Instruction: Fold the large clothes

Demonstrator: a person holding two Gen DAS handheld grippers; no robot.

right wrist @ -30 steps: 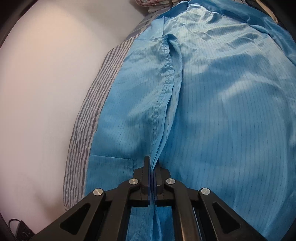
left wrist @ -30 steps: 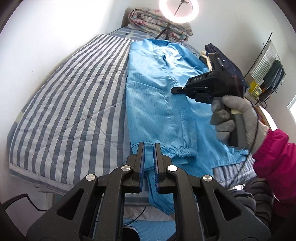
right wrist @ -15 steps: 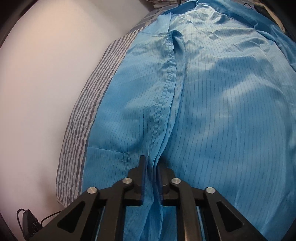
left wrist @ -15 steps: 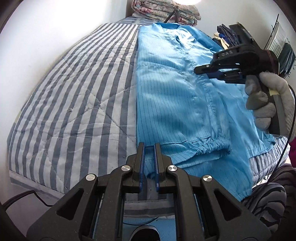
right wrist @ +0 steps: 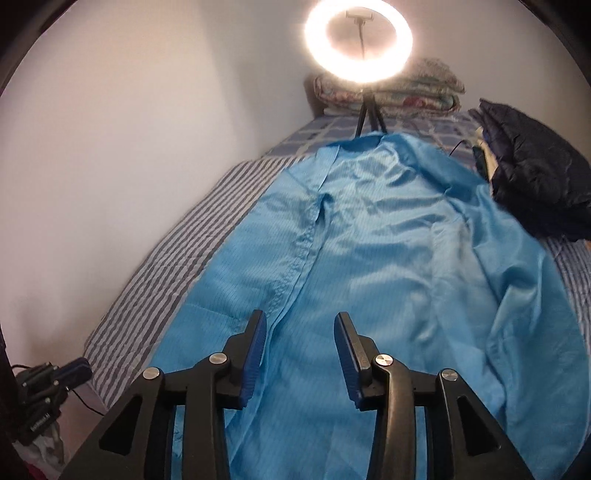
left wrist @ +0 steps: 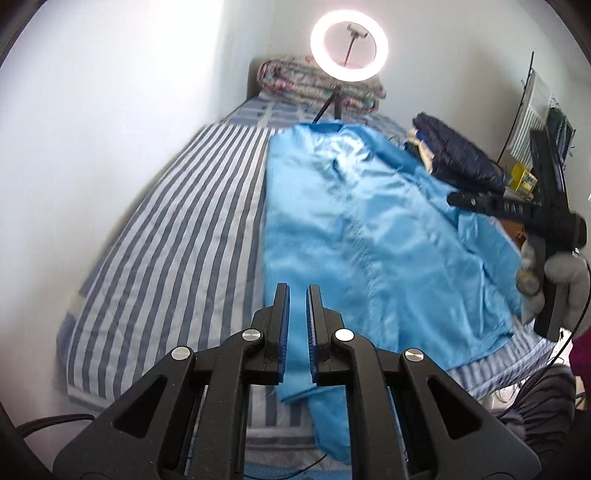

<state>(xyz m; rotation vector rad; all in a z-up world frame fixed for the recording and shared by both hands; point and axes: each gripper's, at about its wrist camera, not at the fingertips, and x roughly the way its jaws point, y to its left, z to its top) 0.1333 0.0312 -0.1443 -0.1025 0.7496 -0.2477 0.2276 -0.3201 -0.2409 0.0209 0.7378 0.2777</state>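
A large light-blue pinstriped coat [left wrist: 369, 236] lies spread lengthwise on the striped bed, its collar at the far end and one sleeve hanging over the near edge [left wrist: 328, 417]. It fills the right wrist view [right wrist: 369, 266]. My left gripper [left wrist: 297, 291] hovers above the coat's near left hem, its jaws slightly apart with nothing between them. My right gripper [right wrist: 300, 321] is wide open and empty above the coat's front placket; it also shows in the left wrist view [left wrist: 458, 199], held by a gloved hand over the coat's right side.
The blue-and-white striped bedspread [left wrist: 177, 236] lies bare left of the coat, against a white wall. A ring light on a tripod [right wrist: 358, 33] and folded quilts [right wrist: 424, 88] stand at the bed's head. A dark jacket pile [right wrist: 532, 184] lies at the far right.
Both grippers let go of the coat and lifted back from it. The right jaws opened wide; the left jaws parted slightly. The coat now lies flat.
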